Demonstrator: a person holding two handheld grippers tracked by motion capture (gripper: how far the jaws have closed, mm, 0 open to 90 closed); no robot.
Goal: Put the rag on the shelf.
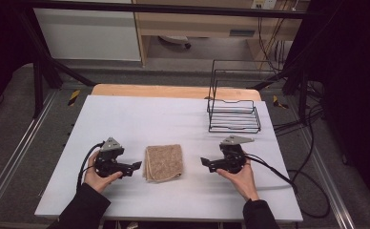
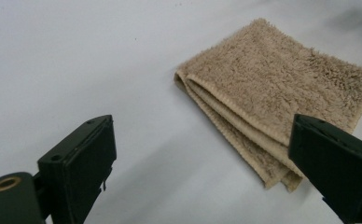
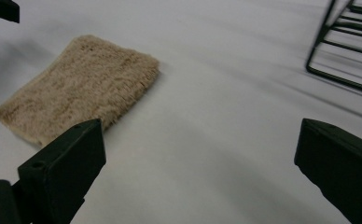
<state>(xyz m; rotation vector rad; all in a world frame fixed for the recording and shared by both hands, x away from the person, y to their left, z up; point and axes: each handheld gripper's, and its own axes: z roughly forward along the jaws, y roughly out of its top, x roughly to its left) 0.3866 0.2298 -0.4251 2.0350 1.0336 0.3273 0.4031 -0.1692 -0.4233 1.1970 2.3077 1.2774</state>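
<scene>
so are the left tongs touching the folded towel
Apart. In the high view a strip of bare table separates the left tongs from the folded towel; the left gripper view shows the open jaws short of it, nothing between them.

High view: dim room, dark corners, white tabletop (image 1: 173,119) evenly lit from overhead, no glare. Right gripper view: motion blur upper right, wire rack (image 3: 342,46) smeared. Left gripper view: towel (image 2: 281,88) sharp; near jaws soft, faint shadows lower centre.
</scene>
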